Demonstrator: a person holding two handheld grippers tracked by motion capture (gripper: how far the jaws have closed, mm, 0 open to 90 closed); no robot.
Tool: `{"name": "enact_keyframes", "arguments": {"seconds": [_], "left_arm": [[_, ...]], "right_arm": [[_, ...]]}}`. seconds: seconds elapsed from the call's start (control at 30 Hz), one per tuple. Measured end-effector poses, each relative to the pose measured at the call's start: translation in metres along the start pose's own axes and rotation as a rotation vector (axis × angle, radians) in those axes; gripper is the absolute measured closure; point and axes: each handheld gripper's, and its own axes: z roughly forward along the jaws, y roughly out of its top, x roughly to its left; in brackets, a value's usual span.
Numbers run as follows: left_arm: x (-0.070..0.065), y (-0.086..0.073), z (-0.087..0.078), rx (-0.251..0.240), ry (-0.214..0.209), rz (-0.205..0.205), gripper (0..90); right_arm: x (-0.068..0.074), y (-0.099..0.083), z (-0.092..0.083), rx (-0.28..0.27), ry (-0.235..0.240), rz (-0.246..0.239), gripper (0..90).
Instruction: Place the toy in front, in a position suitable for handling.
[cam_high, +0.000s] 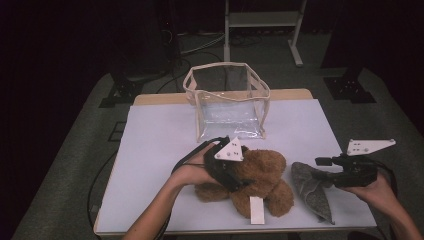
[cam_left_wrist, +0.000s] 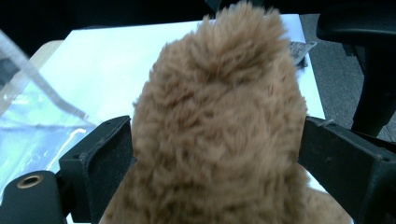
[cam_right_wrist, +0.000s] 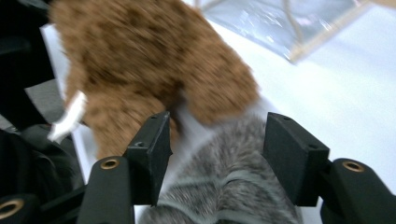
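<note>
A brown plush bear (cam_high: 267, 175) lies near the front edge of the white table (cam_high: 160, 130), a white tag (cam_high: 256, 210) sticking out of it. My left gripper (cam_high: 239, 181) reaches onto the bear from the left. In the left gripper view the bear (cam_left_wrist: 217, 116) sits between the wide-apart jaws of the left gripper (cam_left_wrist: 217, 154), its fur brushing both pads without being squeezed. A grey plush piece (cam_high: 312, 190) lies right of the bear. My right gripper (cam_high: 322, 167) hovers just above it, open; in its own view the right gripper (cam_right_wrist: 217, 140) straddles the grey plush (cam_right_wrist: 229, 186).
A clear plastic bag (cam_high: 227, 100) with a beige trim stands open-topped at the back middle of the table. A metal stand's legs (cam_high: 260, 30) rise behind the table. White tabletop stretches to the left and right of the bag.
</note>
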Motion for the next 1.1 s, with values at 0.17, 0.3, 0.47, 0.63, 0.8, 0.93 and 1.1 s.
{"name": "enact_keyframes", "arguments": {"seconds": [0.17, 0.3, 0.47, 0.63, 0.8, 0.93, 1.1], "left_arm": [[0.0, -0.009, -0.009, -0.001, 0.019, -0.009, 9.0], [0.001, -0.015, -0.02, -0.005, 0.037, -0.022, 9.0], [0.002, -0.025, -0.035, -0.011, 0.065, -0.039, 8.0], [0.002, -0.037, -0.045, -0.009, 0.079, -0.049, 7.8], [0.001, -0.054, -0.055, -0.002, 0.096, -0.069, 7.7], [0.001, -0.069, -0.061, 0.011, 0.107, -0.075, 7.7], [0.003, -0.087, -0.064, 0.009, 0.112, -0.1, 7.7]], "right_arm": [[0.017, 0.02, 0.014, -0.007, 0.052, -0.064, 36.0], [0.027, 0.032, 0.022, -0.014, 0.093, -0.095, 34.1], [0.037, 0.046, 0.034, -0.027, 0.153, -0.13, 30.6], [0.046, 0.055, 0.043, -0.03, 0.182, -0.165, 28.1], [0.052, 0.063, 0.056, -0.025, 0.2, -0.193, 26.8], [0.055, 0.069, 0.067, -0.012, 0.183, -0.22, 25.9], [0.055, 0.07, 0.079, 0.01, 0.174, -0.234, 24.8]]}}
